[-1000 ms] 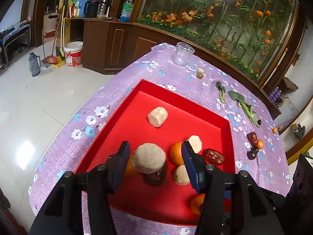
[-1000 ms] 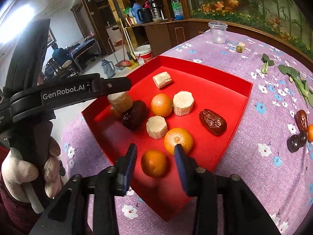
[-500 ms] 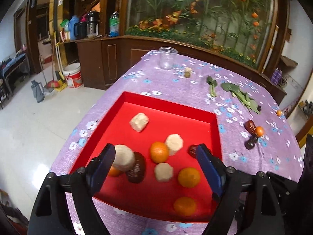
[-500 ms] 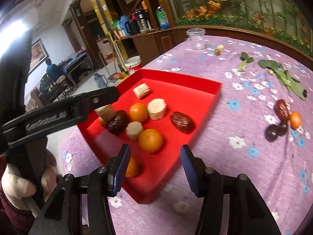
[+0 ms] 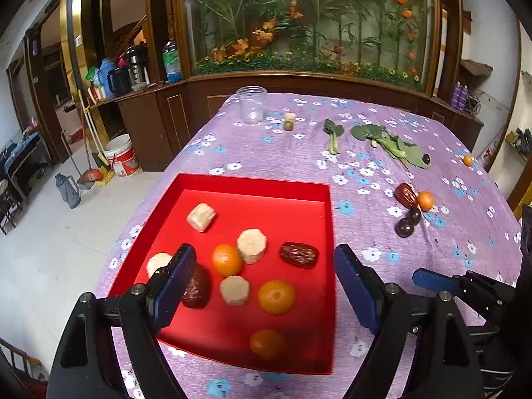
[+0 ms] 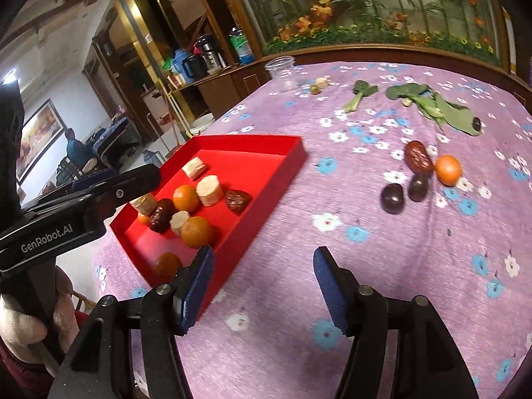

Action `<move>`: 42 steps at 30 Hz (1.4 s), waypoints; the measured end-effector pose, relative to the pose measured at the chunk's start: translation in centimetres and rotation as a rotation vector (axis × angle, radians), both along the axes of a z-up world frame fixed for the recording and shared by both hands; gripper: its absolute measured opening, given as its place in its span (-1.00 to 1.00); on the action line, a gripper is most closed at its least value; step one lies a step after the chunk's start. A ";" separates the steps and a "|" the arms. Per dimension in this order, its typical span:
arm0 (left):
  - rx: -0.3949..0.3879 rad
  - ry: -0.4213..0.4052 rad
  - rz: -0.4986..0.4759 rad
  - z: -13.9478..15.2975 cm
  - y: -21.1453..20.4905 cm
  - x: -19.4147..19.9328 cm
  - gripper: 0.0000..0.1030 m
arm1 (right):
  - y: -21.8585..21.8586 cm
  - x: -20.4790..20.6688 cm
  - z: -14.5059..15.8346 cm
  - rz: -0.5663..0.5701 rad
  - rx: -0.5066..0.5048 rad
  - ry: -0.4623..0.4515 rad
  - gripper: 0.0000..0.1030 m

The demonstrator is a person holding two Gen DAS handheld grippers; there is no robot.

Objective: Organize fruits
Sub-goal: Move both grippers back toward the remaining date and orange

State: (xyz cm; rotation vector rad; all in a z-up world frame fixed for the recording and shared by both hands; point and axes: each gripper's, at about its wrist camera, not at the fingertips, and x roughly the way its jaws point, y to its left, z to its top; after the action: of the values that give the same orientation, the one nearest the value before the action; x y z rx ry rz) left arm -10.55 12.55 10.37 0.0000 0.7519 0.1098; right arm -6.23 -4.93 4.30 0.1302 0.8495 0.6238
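A red tray (image 5: 327, 219) (image 6: 282, 163) on the purple flowered cloth holds several oranges, pale cut pieces and dark dates. One orange (image 5: 267, 343) (image 6: 168, 263) lies near its front edge. My left gripper (image 5: 266, 279) is open and empty above the tray's front half. My right gripper (image 6: 261, 277) is open and empty over the cloth just right of the tray. Loose on the cloth to the right lie a red date (image 6: 418, 157), a small orange (image 6: 448, 169) and two dark plums (image 6: 392, 198).
A clear plastic cup (image 5: 251, 104) and a small pale piece with a green fruit (image 5: 289, 120) stand at the far edge. Green leaves (image 5: 389, 141) lie at the far right. Another tiny orange (image 5: 467, 160) sits near the right edge. Floor drops off left.
Both grippers have drawn back and up from the tray and opened wider. The right gripper has let go of an orange, now in the tray's front, and swung right over the cloth.
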 end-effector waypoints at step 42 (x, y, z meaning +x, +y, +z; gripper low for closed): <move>-0.423 0.247 -0.285 -5.3 -10.3 19.0 0.61 | -10.9 14.7 -3.2 -0.259 -0.082 0.074 0.10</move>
State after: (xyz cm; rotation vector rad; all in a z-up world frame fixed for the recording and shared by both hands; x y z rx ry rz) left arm 8.46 2.29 5.05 -0.2855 1.0025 -0.3276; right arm 8.47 -15.86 1.05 0.1867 0.9110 0.3424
